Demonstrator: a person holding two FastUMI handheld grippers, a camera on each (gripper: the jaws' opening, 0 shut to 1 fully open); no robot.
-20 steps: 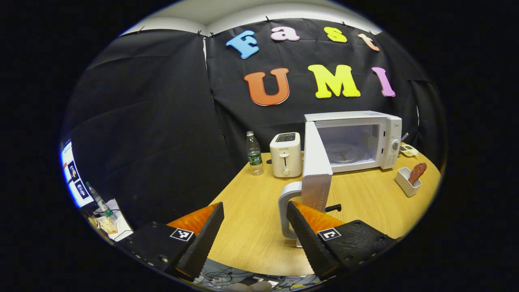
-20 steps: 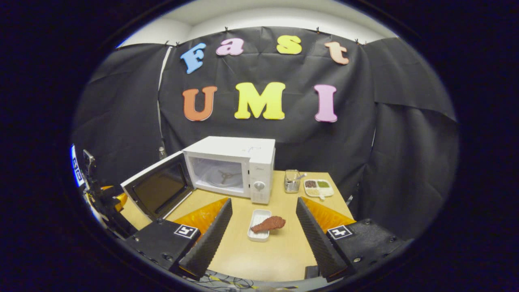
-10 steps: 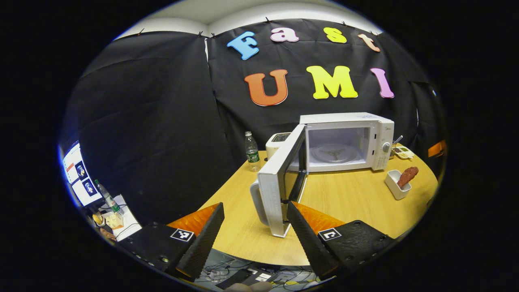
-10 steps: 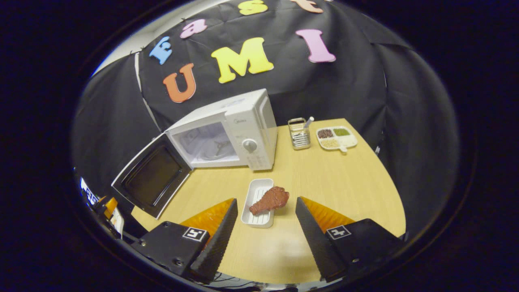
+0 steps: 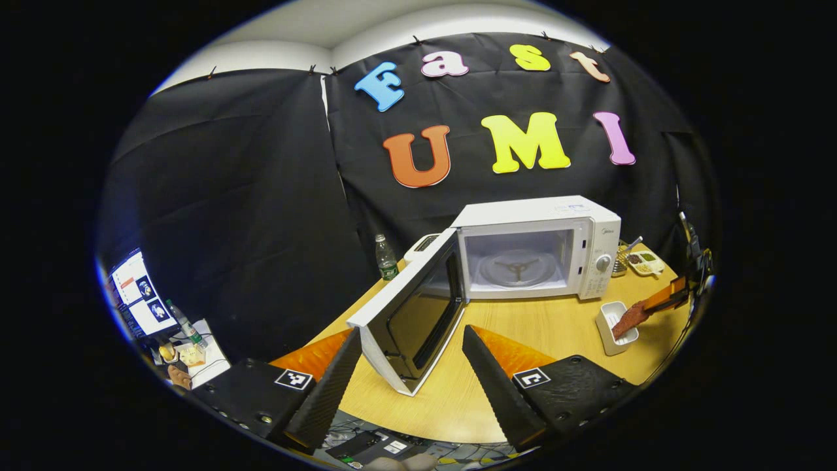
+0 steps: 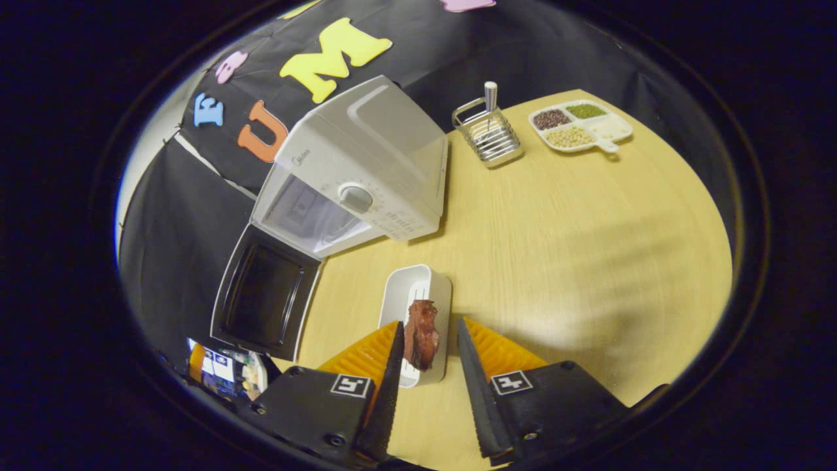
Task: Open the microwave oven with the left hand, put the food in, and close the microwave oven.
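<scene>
The white microwave (image 5: 536, 248) stands at the back of the table with its door (image 5: 418, 307) swung wide and its cavity bare. My left gripper (image 5: 410, 333) hangs open just in front of the door's edge, holding nothing. A brown drumstick (image 6: 422, 340) lies in a white tray (image 6: 415, 288) in front of the microwave (image 6: 366, 163). My right gripper (image 6: 428, 326) is low over the tray, fingers on either side of the drumstick with a small gap showing on one side. In the left gripper view the tray (image 5: 611, 324) and that gripper (image 5: 667, 301) appear at far right.
A wire rack (image 6: 487, 134) and a divided dish of beans (image 6: 579, 127) sit at the table's back right. A toaster (image 5: 422, 243) and a water bottle (image 5: 386, 258) stand left of the microwave. A monitor (image 5: 137, 294) glows off the table's left.
The door has swung further open and my left gripper has drawn back from its handle. My right gripper dropped down over the tray and its fingers narrowed around the drumstick.
</scene>
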